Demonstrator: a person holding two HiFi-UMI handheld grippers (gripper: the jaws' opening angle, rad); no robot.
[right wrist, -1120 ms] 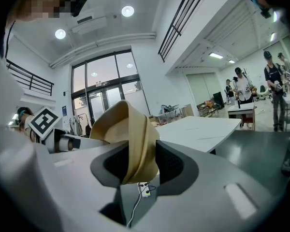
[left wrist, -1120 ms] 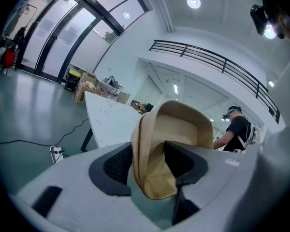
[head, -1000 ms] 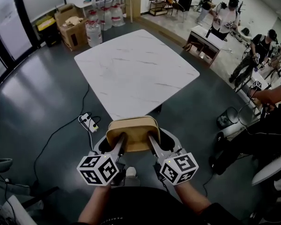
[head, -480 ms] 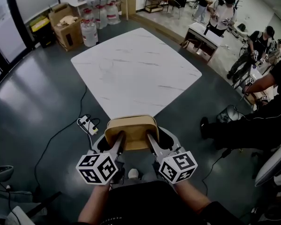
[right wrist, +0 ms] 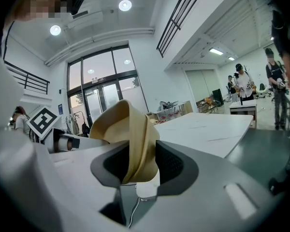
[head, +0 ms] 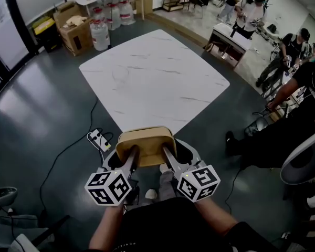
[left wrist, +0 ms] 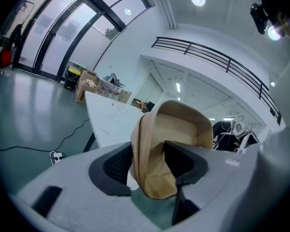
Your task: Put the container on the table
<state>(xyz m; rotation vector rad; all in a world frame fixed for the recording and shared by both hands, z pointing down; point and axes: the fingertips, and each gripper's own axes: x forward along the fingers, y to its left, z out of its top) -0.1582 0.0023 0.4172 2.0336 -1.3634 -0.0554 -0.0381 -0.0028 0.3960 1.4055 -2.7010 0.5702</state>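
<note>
At the near corner of the white marbled tabletop [head: 152, 77], a tan container [head: 146, 143] hangs in the air between two grippers, on the person's side of that corner and not resting on the surface. The left gripper [left wrist: 147, 161] is clamped on the container's left wall: one dark pad presses the outside and the other sits inside the hollow, with the jaws set narrow around the thin rim. The right gripper [right wrist: 137, 166] grips the right wall the same way, with the tan wall pinched between its two ribbed pads. Both grippers point toward the tabletop and tilt slightly downward, and their marker cubes sit side by side closest to the person. The container's open side faces up in the head view.

Left of the tabletop's near corner, a white power strip [head: 98, 138] lies on the dark floor with its cable trailing away. Beyond the tabletop's far left corner stand a cardboard box [head: 73, 25] and several large water bottles [head: 100, 34]. To the right of the tabletop, several people stand near other desks.
</note>
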